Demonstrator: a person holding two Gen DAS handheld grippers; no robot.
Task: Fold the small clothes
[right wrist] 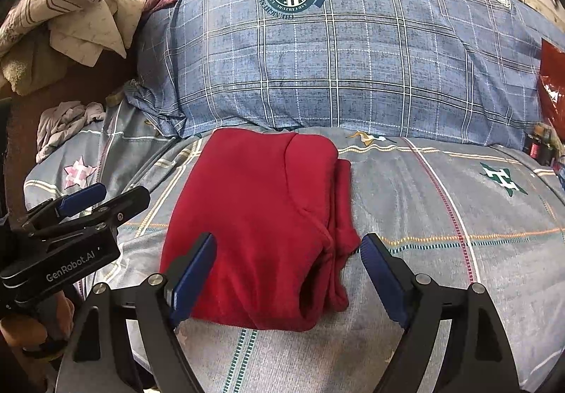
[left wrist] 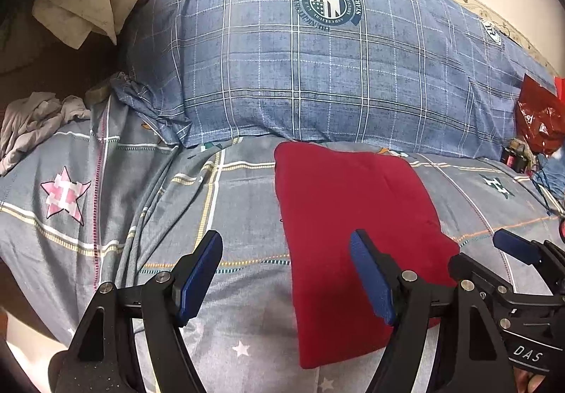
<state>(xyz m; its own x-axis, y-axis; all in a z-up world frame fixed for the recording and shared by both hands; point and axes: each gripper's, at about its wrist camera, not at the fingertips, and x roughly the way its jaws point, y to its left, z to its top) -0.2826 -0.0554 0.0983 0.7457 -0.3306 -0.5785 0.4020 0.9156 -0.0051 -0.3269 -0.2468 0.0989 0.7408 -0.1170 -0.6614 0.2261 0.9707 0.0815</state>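
**Ana:** Both grippers first, please. How do they stand?

**Ben:** Left gripper [left wrist: 286,273] has its jaws spread wide with nothing between the pads; its right finger [left wrist: 370,280] sits over the red garment [left wrist: 353,216] in its own view, but whether it touches the cloth I cannot tell. Right gripper [right wrist: 289,273] is just as wide apart, hanging above the near end of the garment [right wrist: 261,227], gripping nothing.

**Ana:** Where does the garment lie?

**Ben:** Flat on the grey patterned bedsheet [right wrist: 423,216], folded into a long rectangle. Its far end reaches close to the blue plaid pillow [right wrist: 335,57]; its near end points toward the grippers. So the long axis runs from the pillow toward the person.

**Ana:** Anything hard to read?

**Ben:** In the right wrist view, layered edges show along the garment's right side, with a curved seam across the top layer. What kind of garment it is I cannot say. In the left wrist view its near right corner is hidden behind the finger.

**Ana:** And at the edges?

**Ben:** A crumpled grey cloth [left wrist: 31,121] lies at the left. Something red and shiny [left wrist: 540,117] on the right is cut off by the frame. Part of a hand [right wrist: 31,322] shows under the left gripper in the right wrist view.
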